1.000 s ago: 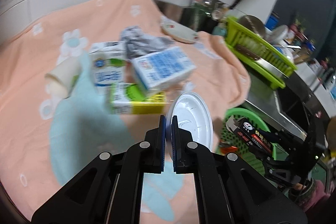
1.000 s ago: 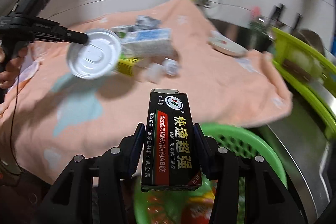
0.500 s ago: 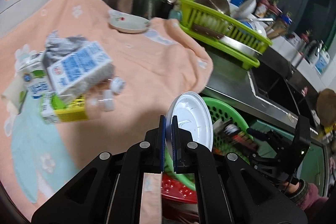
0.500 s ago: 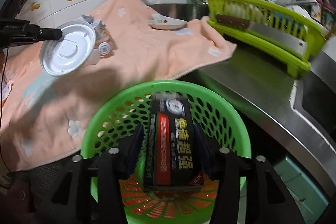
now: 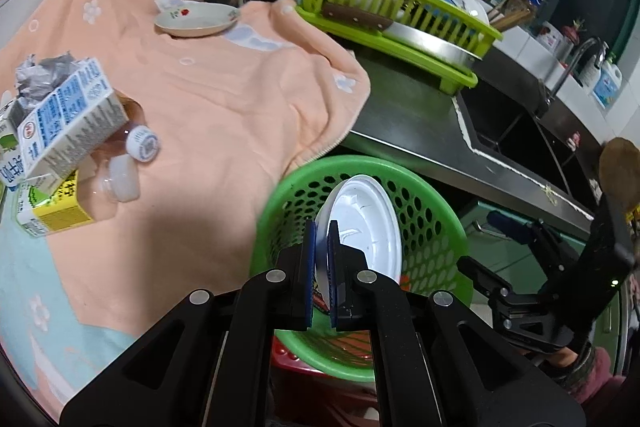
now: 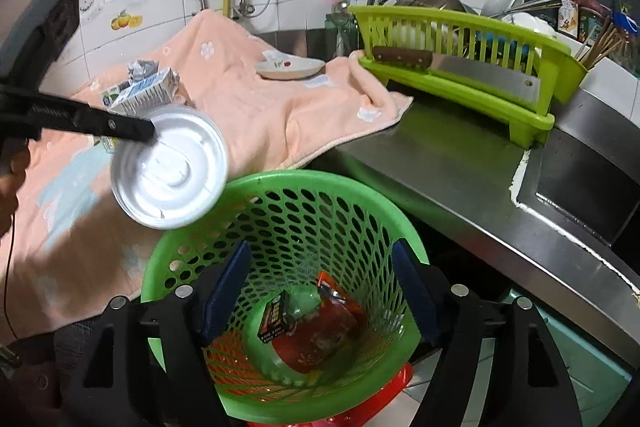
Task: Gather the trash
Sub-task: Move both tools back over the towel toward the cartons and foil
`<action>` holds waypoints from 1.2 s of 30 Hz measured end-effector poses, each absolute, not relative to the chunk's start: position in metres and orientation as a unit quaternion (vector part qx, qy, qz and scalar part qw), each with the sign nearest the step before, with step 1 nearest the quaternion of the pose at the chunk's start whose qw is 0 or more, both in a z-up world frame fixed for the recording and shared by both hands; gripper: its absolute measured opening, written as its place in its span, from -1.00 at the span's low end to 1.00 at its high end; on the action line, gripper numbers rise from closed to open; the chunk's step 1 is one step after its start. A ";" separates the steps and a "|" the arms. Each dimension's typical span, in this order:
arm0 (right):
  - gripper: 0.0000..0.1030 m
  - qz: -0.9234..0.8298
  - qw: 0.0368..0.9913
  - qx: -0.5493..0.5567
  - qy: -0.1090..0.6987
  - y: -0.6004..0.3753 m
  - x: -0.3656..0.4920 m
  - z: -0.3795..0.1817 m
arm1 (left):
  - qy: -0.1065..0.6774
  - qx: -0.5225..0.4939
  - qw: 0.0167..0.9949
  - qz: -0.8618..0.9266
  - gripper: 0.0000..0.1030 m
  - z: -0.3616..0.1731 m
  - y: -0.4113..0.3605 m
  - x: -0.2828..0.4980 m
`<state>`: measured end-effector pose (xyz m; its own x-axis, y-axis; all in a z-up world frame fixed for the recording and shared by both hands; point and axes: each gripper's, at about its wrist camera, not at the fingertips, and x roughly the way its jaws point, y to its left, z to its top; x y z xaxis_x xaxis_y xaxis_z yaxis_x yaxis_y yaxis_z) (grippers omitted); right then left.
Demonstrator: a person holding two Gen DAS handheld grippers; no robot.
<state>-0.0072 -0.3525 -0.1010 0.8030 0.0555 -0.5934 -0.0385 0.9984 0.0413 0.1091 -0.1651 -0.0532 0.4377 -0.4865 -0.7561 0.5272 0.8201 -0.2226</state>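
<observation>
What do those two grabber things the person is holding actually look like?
Each tool, left and right, is matte black plastic: two angular fingers with silver screws and blue pads. A thin black cable hangs by the left one. A dark red sleeve shows.

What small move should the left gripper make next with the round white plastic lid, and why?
Probably open the left gripper to drop the round white plastic lid. It is pinched by its edge at the rim of the green perforated plastic basket, and the right gripper is already open above the black glue box lying inside.
</observation>
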 end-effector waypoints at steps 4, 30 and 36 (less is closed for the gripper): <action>0.46 0.027 0.952 0.012 0.306 -0.353 -0.010 -0.098 | 0.446 0.026 0.842 -0.303 -0.90 -0.058 -0.174 0.107; 0.64 0.115 0.950 -0.001 0.291 -0.291 0.030 -0.073 | 0.415 -0.018 0.890 -0.187 -0.20 -0.025 -0.060 0.134; 0.64 0.145 0.947 -0.025 0.284 -0.266 0.050 -0.063 | 0.411 -0.041 0.899 -0.145 -0.15 -0.021 -0.016 0.149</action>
<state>0.0497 -0.2659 -0.0630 0.7961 0.2605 -0.5462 -0.2889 0.9567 0.0352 0.1488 -0.0159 -0.0209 0.6209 -0.2942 -0.7266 0.2265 0.9547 -0.1929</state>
